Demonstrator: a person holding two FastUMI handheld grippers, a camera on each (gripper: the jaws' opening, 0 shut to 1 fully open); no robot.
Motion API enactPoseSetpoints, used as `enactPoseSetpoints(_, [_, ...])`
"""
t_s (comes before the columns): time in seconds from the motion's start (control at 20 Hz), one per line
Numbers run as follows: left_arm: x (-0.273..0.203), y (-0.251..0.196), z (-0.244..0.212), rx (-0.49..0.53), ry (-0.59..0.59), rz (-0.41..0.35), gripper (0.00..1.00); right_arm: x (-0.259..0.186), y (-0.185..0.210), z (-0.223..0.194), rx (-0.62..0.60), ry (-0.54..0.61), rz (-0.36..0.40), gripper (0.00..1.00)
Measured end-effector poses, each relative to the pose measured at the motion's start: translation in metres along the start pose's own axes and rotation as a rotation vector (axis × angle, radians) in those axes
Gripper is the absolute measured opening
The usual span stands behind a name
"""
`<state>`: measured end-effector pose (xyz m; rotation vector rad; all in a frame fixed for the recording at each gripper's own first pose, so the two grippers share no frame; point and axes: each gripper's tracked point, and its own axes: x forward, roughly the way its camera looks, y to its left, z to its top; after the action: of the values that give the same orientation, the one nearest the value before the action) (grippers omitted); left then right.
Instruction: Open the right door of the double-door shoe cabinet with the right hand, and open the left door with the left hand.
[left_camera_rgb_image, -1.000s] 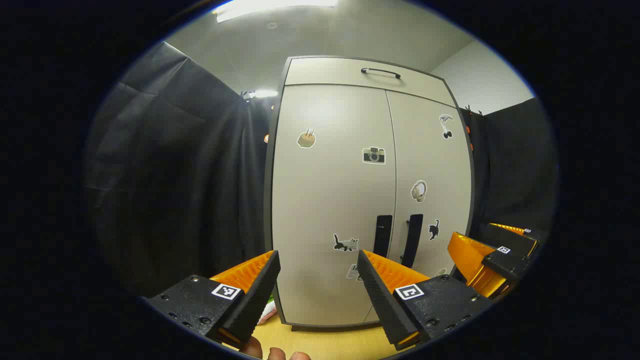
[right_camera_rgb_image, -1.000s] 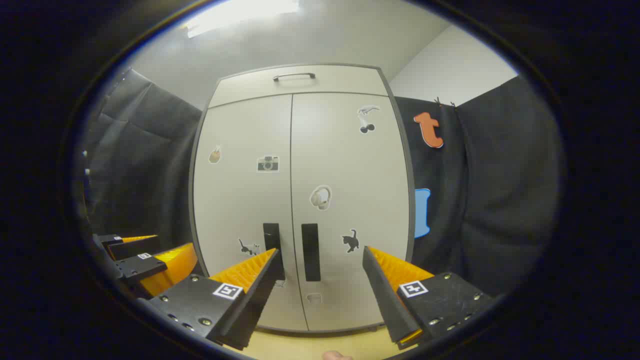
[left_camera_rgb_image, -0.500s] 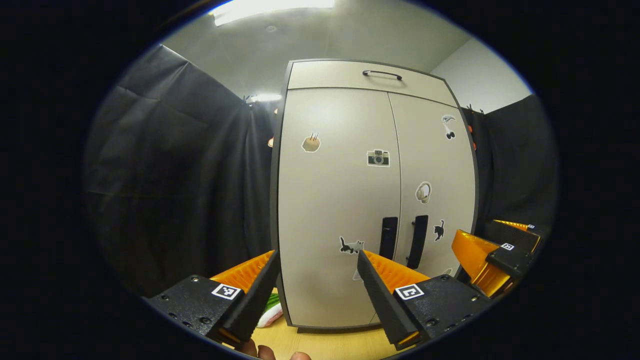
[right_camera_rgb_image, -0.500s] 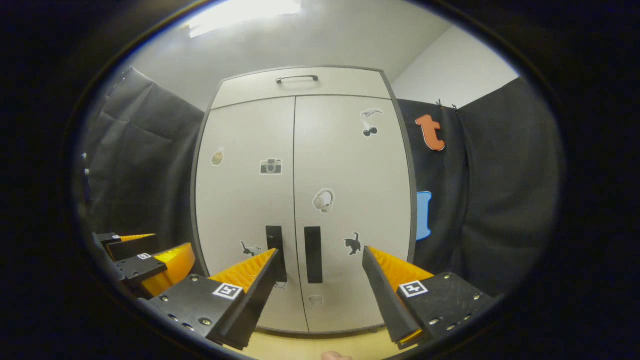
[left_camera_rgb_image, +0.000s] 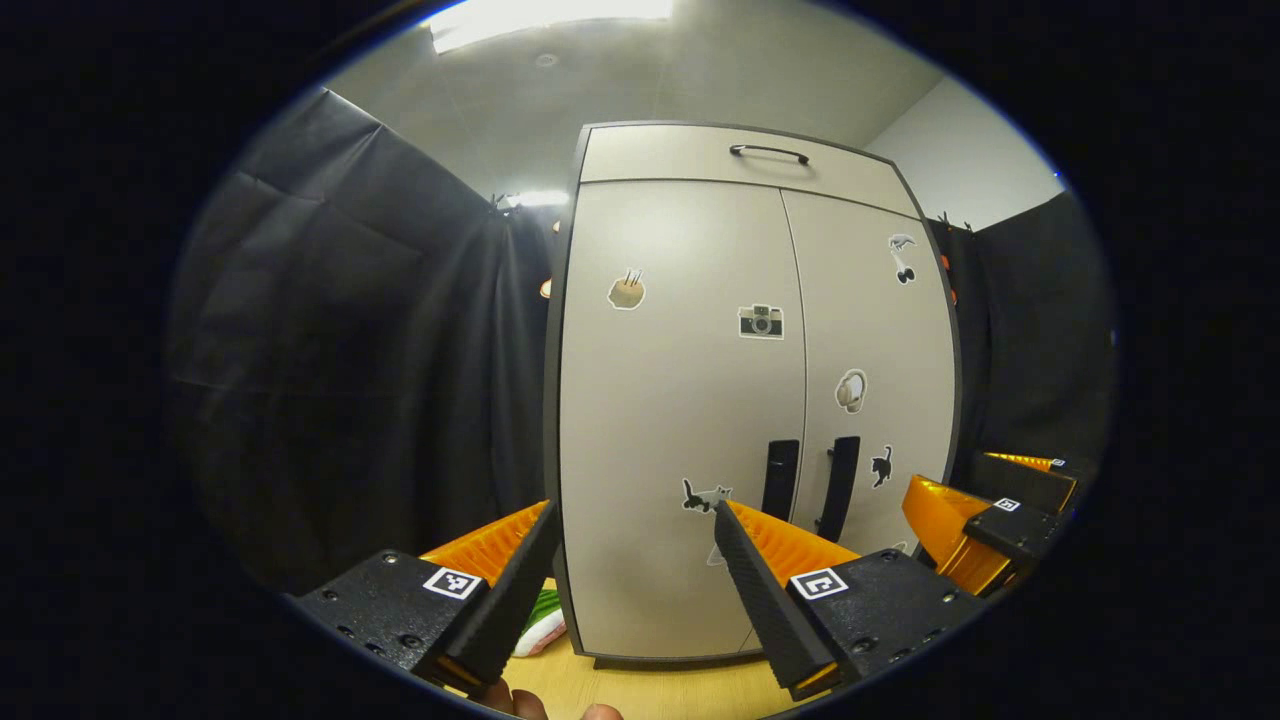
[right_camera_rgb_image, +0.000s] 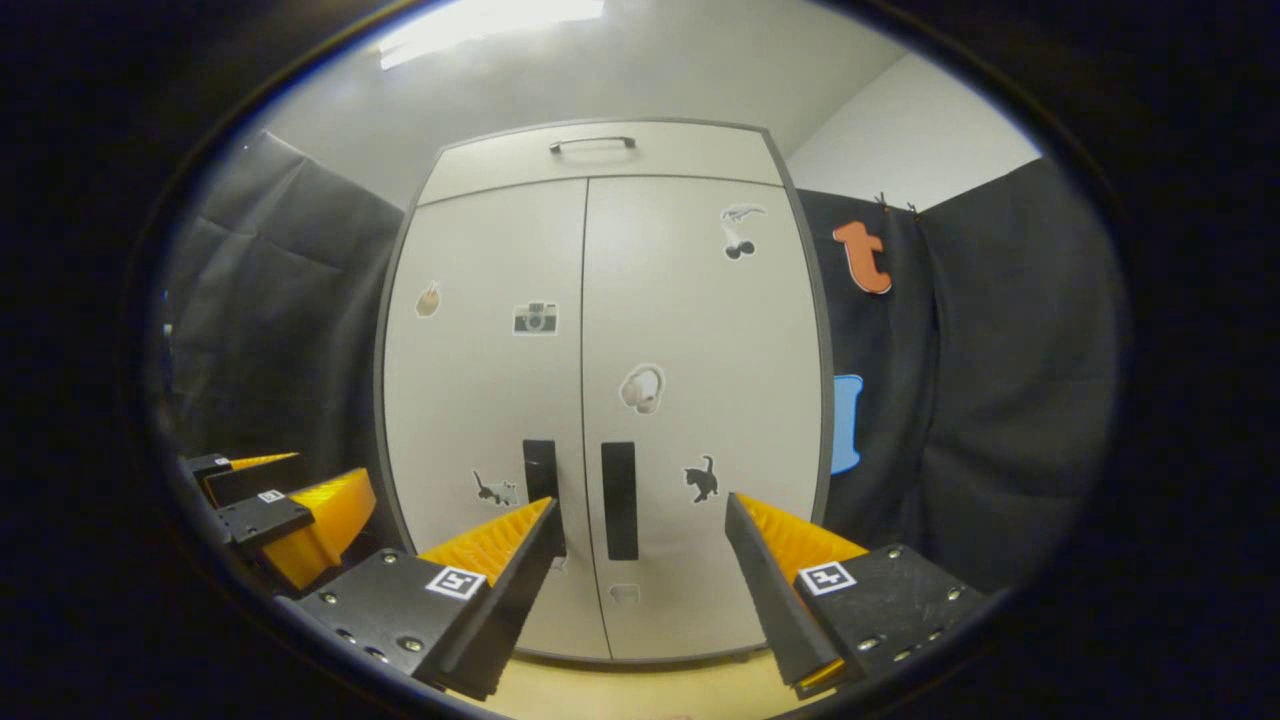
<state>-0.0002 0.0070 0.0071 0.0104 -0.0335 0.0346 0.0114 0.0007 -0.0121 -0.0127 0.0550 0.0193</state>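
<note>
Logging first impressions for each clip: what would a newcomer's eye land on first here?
The pale double-door shoe cabinet stands in the middle, both doors shut, dotted with small stickers such as a camera sticker on the left door. Two dark vertical handles flank the centre seam low down. The right gripper hangs open before them, with the left gripper open too.

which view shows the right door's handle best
The right gripper view: the right door's handle sits nearly centred and face-on between the open tongs. The left gripper view shows it off to the side, seen at an angle.
</note>
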Motion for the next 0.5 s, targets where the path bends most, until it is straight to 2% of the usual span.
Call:
enactPoseSetpoints(0.1, [0.000, 0.004, -0.001, 0.007, 0.001, 0.009, 0.96, 0.010, 0.002, -0.007, 0.000, 0.030, 0.003, 0.96])
enactPoseSetpoints(0.15, [-0.001, 0.006, 0.000, 0.012, 0.001, 0.016, 0.96, 0.015, 0.005, -0.012, -0.002, 0.047, 0.010, 0.89])
enactPoseSetpoints(0.2, [-0.001, 0.009, 0.000, 0.017, 0.000, 0.024, 0.96, 0.020, 0.006, -0.015, -0.003, 0.061, 0.011, 0.93])
enactPoseSetpoints(0.25, [-0.001, 0.012, 0.000, 0.022, -0.002, 0.034, 0.96, 0.026, 0.009, -0.019, -0.003, 0.073, 0.022, 0.80])
enactPoseSetpoints(0.35, [0.000, 0.020, 0.000, 0.029, -0.002, 0.056, 0.96, 0.039, 0.015, -0.026, -0.003, 0.099, 0.037, 0.75])
enactPoseSetpoints(0.4, [0.000, 0.024, 0.000, 0.031, -0.003, 0.065, 0.96, 0.046, 0.018, -0.026, -0.001, 0.102, 0.046, 0.65])
enactPoseSetpoints(0.45, [0.001, 0.028, 0.000, 0.034, -0.004, 0.075, 0.96, 0.053, 0.020, -0.027, -0.003, 0.103, 0.049, 0.70])
enactPoseSetpoints(0.5, [0.002, 0.031, 0.000, 0.038, -0.004, 0.086, 0.96, 0.060, 0.022, -0.028, -0.010, 0.105, 0.050, 0.70])
